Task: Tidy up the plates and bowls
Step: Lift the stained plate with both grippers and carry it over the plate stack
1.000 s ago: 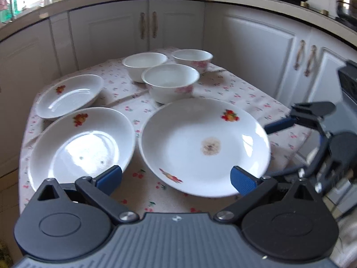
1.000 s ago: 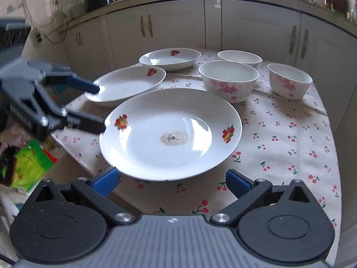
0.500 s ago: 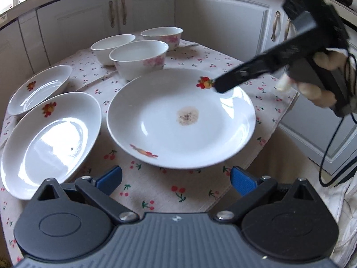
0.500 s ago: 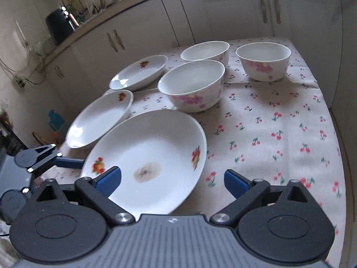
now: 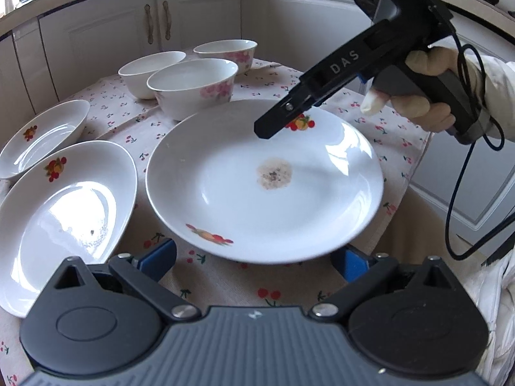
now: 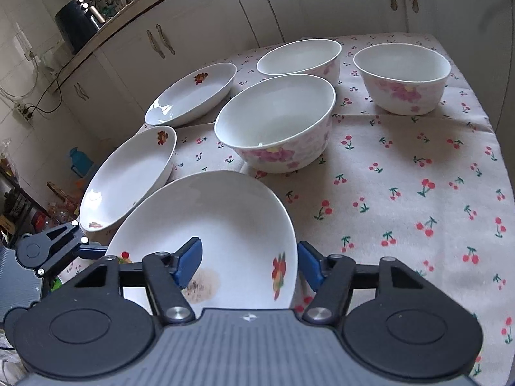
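From the left wrist view, the large plate (image 5: 264, 180) is glossy white china, round and shallow, with fruit prints near its rim and a brownish smudge at its middle; it lies on the desk (image 5: 399, 148) under a pale cloth dotted with red cherries; the left hand-held gripper (image 5: 254, 257) stands spread wide at the plate's near edge, its blue pads either side and apart from the rim, closing slightly; over the plate's far side slants the right hand-held gripper (image 5: 267, 130), matt black with "DAS" on its side, gripped by a gloved hand (image 5: 428, 96).

From the right wrist view, the right gripper's jaws are closing about the large plate's rim, one blue pad over the inside, the other outside; whether they press yet I cannot tell; beyond the plate stand three deep white bowls (image 6: 276, 122) with pink flowers, and left of it two smaller oval plates (image 6: 128, 177).
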Demonstrator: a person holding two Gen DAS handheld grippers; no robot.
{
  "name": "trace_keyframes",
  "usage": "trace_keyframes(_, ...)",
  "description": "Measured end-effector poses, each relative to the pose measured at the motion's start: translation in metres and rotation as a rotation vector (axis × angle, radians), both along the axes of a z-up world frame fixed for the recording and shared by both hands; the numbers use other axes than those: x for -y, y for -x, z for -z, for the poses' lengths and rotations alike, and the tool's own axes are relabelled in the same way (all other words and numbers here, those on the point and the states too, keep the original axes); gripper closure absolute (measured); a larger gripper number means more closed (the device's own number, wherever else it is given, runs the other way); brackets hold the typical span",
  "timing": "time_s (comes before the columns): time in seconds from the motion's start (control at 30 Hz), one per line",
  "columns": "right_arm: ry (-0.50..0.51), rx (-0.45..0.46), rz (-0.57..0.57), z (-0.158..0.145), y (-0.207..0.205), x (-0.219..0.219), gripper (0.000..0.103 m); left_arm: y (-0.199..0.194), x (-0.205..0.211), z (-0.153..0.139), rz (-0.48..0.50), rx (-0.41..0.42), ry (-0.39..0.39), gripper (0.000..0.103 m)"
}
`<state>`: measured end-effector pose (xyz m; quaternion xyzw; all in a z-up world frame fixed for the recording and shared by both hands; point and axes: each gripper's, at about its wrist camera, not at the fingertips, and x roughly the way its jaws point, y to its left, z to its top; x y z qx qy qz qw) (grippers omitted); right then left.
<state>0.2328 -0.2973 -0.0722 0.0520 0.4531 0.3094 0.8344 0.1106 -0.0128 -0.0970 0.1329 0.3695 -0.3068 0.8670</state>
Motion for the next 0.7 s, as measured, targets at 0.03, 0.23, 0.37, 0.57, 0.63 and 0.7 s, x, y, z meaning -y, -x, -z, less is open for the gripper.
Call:
trace_keyframes(0.03,-0.002,-0.003,-0.002,0.0000,-0.0015,-0.0006,0.034,-0.0008,-0.0002,0.0002,0.002,0.000,0.002,0.003)
trace_keyframes(0.23,-0.011,-0.020,-0.001,0.0001,-0.0066,-0.0053,0.036,-0.0005,0.0015,0.0021,0.021,0.016,0.006,0.004)
trace_keyframes(0.37,-0.043,-0.007,0.039,0.0021,-0.0022,-0.0029,0.036,0.0014,0.0033,0.0010,0.034,0.027,0.009,0.004)
trace_keyframes(0.57,-0.073,0.004,0.049,0.0063,0.0006,0.0003,0.035,0.0005,0.0044,0.0005,0.033,0.026,0.006,0.004)
trace_keyframes(0.63,-0.081,0.004,0.044,0.0067,0.0003,0.0016,0.035,0.0013,0.0045,0.0008,0.031,0.030,0.009,0.004)
trace_keyframes(0.7,-0.094,0.011,0.041,0.0077,0.0012,0.0028,0.035,0.0017,0.0040,0.0014,0.030,0.034,0.014,0.004)
